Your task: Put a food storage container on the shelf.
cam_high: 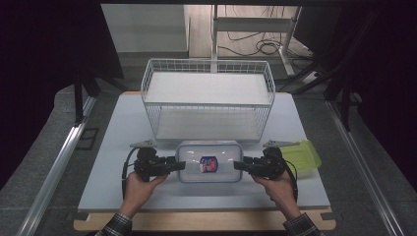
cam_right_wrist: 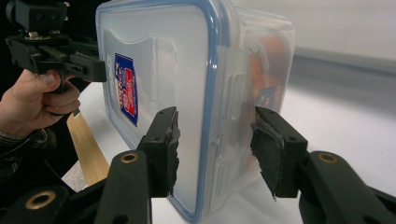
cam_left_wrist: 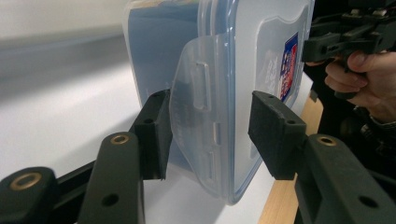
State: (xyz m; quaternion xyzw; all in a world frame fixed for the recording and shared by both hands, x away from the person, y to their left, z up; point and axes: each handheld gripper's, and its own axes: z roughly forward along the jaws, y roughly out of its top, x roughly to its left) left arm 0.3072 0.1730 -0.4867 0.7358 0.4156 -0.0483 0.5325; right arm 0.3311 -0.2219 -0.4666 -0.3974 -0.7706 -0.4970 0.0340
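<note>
Grippers two, left [cam_high: 181, 165] and right [cam_high: 238, 165], jaws half-open astride one lidded container [cam_high: 209, 161]; one wire rack [cam_high: 207, 98].

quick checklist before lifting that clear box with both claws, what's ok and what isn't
1. Left claw on the box's end: ok, the clear lidded box sits between its jaws, one pad against the lid's flap.
2. Left claw's far pad pressing: cannot tell, a gap seems to show.
3. Right claw on the opposite end: ok, jaws straddle it; firm contact cannot tell.
4. Lid latched: not ok at the left end, the flap stands out from the wall.
5. Wire basket behind: ok, apart from the box.
6. Green lid beside the right hand: ok, lying off to the side.
</note>
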